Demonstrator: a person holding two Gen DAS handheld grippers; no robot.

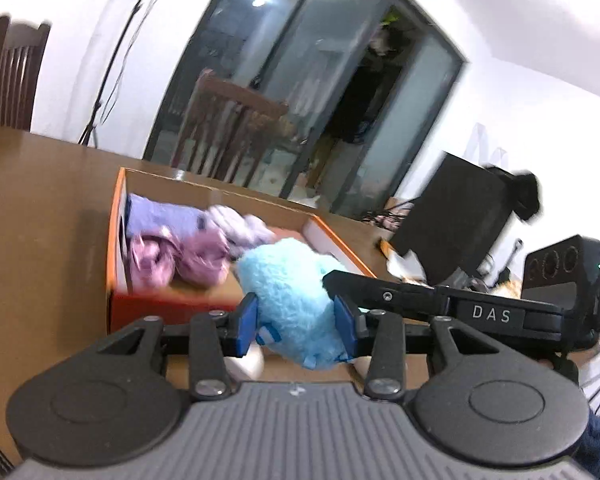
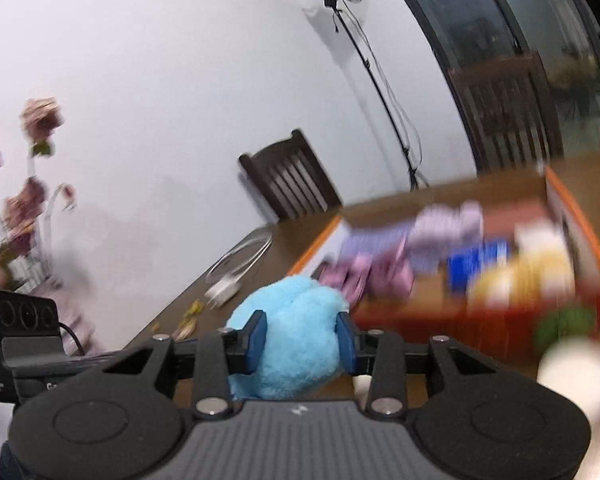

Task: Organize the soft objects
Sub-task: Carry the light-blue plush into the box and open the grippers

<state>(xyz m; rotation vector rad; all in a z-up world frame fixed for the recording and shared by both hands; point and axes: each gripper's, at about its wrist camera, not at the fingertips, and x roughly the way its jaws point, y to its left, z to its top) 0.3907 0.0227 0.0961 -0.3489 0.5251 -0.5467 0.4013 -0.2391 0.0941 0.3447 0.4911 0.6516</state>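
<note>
Counting the soft things: one fluffy light-blue plush toy (image 1: pixel 288 292), held above the near edge of one orange cardboard box (image 1: pixel 114 240) on the brown table (image 1: pixel 40 200); inside the box lie one lavender folded cloth (image 1: pixel 160 218), one pale lilac bundle (image 1: pixel 240 224) and two pinkish-purple bundles (image 1: pixel 180 260). The left gripper (image 1: pixel 296 322) stands partly closed, its blue pads (image 1: pixel 247 320) pressed into the plush from both sides. The right gripper (image 2: pixel 302 340) is likewise partly closed, both pads sunk into the same blue fur. Two dark wooden chairs (image 2: pixel 292 176) stand behind the table. In the right wrist view the box's right half is smeared by motion: blue, yellow and white shapes there cannot be identified. The plush's lower part is hidden behind the gripper bodies.
</note>
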